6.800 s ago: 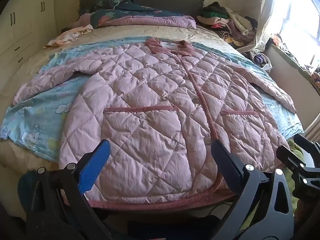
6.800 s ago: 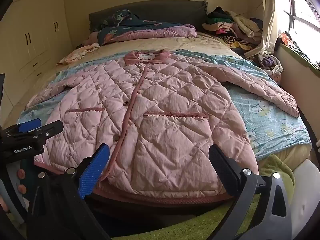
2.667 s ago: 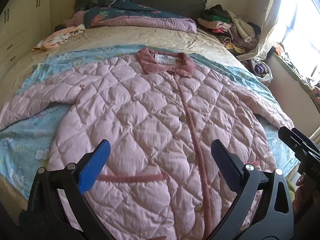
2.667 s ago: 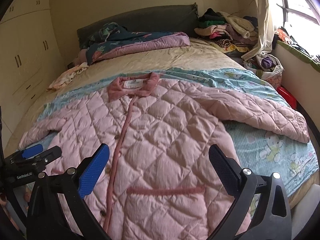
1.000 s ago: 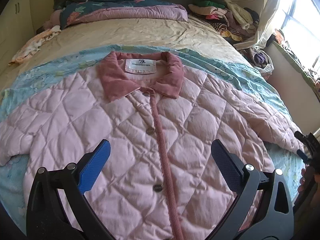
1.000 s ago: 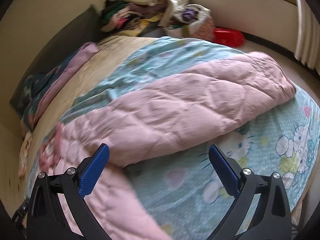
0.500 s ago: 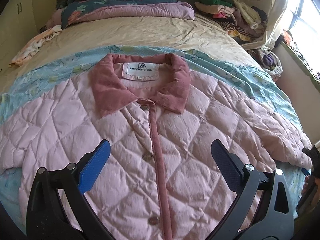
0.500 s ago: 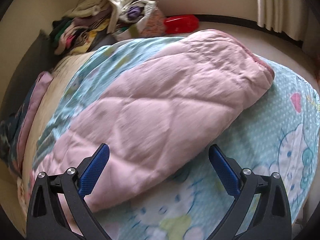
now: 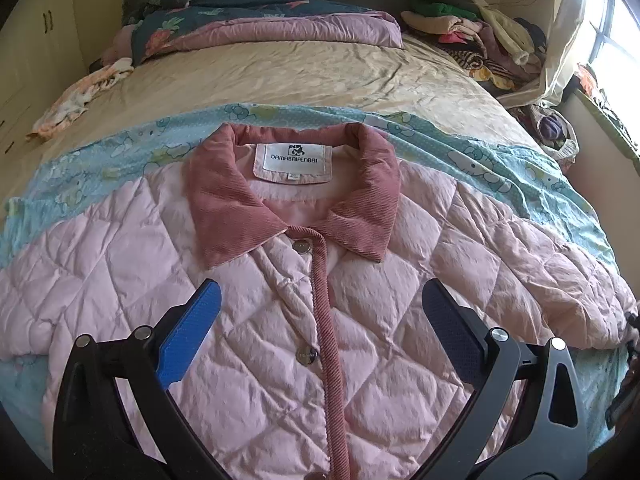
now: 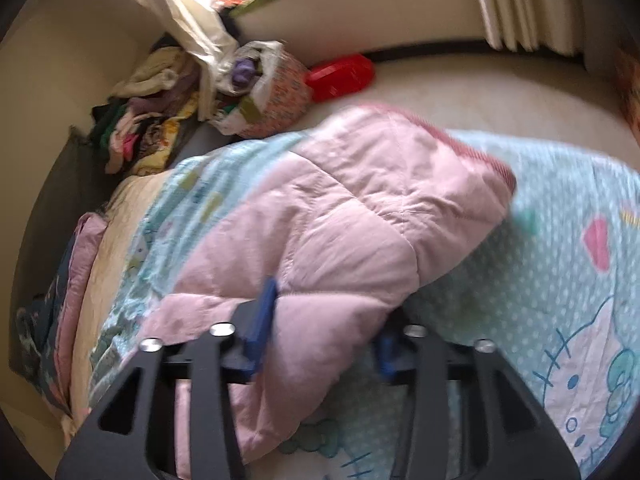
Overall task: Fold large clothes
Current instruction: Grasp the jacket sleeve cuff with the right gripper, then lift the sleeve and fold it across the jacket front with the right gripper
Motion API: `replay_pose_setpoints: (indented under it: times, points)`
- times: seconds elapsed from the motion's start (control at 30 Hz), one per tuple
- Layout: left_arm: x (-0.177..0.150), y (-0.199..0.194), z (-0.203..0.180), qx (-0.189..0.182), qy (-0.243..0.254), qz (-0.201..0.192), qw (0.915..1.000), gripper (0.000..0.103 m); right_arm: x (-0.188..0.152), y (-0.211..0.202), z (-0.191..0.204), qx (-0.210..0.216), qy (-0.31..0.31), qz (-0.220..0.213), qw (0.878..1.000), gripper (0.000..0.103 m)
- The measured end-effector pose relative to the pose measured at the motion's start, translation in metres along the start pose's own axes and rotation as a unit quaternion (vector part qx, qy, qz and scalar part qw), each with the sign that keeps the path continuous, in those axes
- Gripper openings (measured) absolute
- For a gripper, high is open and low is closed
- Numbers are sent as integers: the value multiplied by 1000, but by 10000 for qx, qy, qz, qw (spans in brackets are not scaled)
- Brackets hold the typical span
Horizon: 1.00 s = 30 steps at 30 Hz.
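Note:
A pink quilted jacket (image 9: pixel 224 280) lies buttoned and face up on the bed, its darker pink collar (image 9: pixel 296 200) toward the headboard. My left gripper (image 9: pixel 320 300) hovers open over the chest, just below the collar, with the button placket between its fingers and nothing pinched. In the right wrist view the jacket's sleeve (image 10: pixel 360 208) lies across the blue cartoon sheet (image 10: pixel 560 280), its cuff pointing away. My right gripper (image 10: pixel 324 320) is closing, and its blue pads squeeze the puffy sleeve a little short of the cuff.
Folded quilts (image 9: pixel 260 28) sit by the dark headboard, and a pile of clothes (image 9: pixel 472 36) fills the far right corner. A bag of clothes (image 10: pixel 264 84) and a red box (image 10: pixel 344 76) stand on the floor beside the bed. Cupboards line the left wall.
The right gripper's jaws went from wide open over the sleeve to narrowed onto it, and it dropped closer to the sleeve. The left gripper edged toward the collar.

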<state>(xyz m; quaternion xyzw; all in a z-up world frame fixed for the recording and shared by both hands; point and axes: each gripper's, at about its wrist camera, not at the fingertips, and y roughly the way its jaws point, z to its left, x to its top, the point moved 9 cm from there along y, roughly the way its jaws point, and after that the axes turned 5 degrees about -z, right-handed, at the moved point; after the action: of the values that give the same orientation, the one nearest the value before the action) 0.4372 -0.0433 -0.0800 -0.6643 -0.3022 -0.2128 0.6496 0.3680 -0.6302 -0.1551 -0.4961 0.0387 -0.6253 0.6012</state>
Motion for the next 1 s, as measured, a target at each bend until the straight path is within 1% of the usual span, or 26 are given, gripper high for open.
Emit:
replay_pose_setpoints:
  times: [0.1, 0.2, 0.37, 0.4, 0.5, 0.7, 0.9, 1.0]
  points:
    - [3, -6, 3, 20, 48, -45, 10000, 94, 9, -20, 30, 268, -433, -248, 9984, 24]
    - [8, -13, 7, 22, 60, -106, 9999, 94, 15, -47, 65, 600, -896, -439, 9932, 22]
    - [20, -29, 15, -87, -5, -202, 9998, 94, 13, -86, 131, 1206, -1623, -667, 9771, 19]
    - [23, -33, 18, -83, -12, -234, 9997, 94, 10, -96, 147, 1365, -1761, -698, 9724, 19]
    - [27, -41, 23, -111, -24, -268, 9996, 94, 4, -115, 179, 1632, -2031, -753, 9625, 18]
    - [32, -56, 44, -57, -20, -391, 9992, 94, -18, -152, 239, 2091, -2542, -814, 9408, 18]
    - [32, -66, 74, -46, -208, -437, 9988, 94, -57, -183, 291, 2464, -3076, -762, 9159, 17]
    - [34, -71, 92, -67, -356, -469, 9982, 94, -78, -195, 312, 2596, -3245, -728, 9066, 17]
